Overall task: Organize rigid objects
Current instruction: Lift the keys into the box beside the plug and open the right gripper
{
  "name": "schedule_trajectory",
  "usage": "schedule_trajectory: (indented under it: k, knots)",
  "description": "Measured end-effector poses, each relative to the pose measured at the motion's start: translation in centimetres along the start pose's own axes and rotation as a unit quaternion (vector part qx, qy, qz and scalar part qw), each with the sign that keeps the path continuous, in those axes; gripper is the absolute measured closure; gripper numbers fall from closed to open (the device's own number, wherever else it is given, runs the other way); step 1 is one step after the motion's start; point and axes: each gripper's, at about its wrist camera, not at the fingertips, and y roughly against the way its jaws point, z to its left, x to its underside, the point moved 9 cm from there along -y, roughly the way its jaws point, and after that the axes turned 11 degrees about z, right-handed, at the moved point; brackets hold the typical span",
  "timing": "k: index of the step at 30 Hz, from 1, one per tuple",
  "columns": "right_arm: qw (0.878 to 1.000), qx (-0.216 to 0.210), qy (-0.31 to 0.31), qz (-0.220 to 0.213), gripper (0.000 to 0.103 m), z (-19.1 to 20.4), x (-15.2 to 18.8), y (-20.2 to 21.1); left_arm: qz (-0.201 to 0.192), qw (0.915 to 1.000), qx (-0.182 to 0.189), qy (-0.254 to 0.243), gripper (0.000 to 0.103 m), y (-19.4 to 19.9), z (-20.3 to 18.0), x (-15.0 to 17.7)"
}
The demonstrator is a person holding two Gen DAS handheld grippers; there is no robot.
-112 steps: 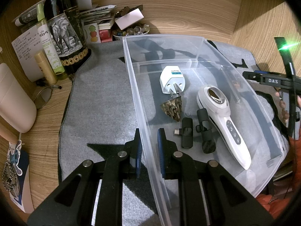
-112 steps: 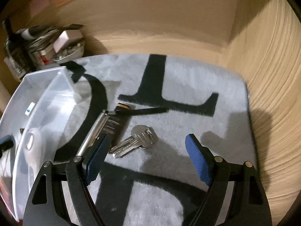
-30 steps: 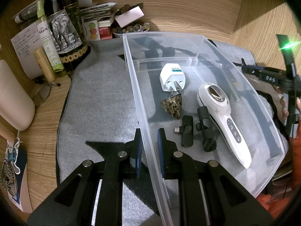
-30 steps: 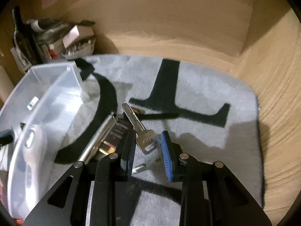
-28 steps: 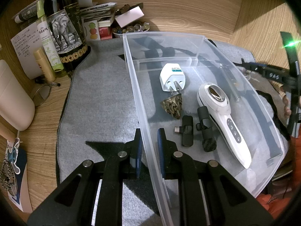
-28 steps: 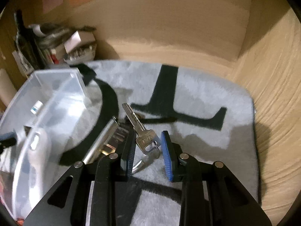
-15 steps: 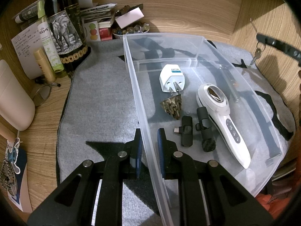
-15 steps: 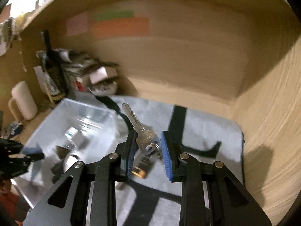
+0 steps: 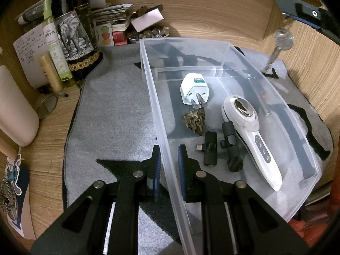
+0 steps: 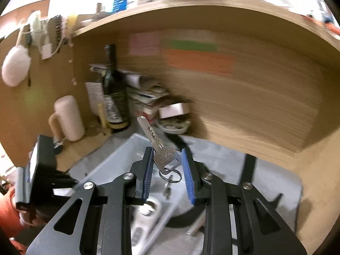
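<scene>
Held the key (image 10: 162, 156) by its flat bow in the right gripper (image 10: 167, 166), jaws clamped on the metal, blade sticking up and away, a ring and a second small bit dangling below. Hung above the clear plastic bin (image 9: 212, 42), over its far right corner in the left view. Probably light, stiff and a bit slick, so best pinched flat on the bow, never on the ring, which would just swing. Nothing fragile there, so a short drop looked fine.

Left gripper (image 9: 169, 165) had jaws clenched on the near left wall of the bin, likely to steady it. Thin wall, probably bendy if squeezed hard.

Already in the bin: a white plug adapter (image 9: 194, 88), a patterned cone-shaped thing (image 9: 194, 120), two small black clip-on gadgets (image 9: 221, 146) and a white handheld device (image 9: 250, 133).

Grey felt mat (image 9: 114, 110) over a wooden tabletop (image 9: 44, 140), wood panels behind. Wine bottle (image 9: 74, 29), tubes and papers crowded into the far left corner. Right view pretty blurry.
</scene>
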Motion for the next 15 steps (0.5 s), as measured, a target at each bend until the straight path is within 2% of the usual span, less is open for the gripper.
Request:
schedule_trajectory:
  k: [7,15]
  knots:
    - [0.998,-0.032,0.031,0.039,0.078,3.7,0.6,-4.0,0.000,1.0000,0.002,0.001,0.087,0.0,0.0,0.1]
    - [0.993,-0.029,0.030,0.112,0.078,3.4,2.7,-8.5,-0.002,1.0000,0.009,0.002,0.087,0.1,0.2,0.2]
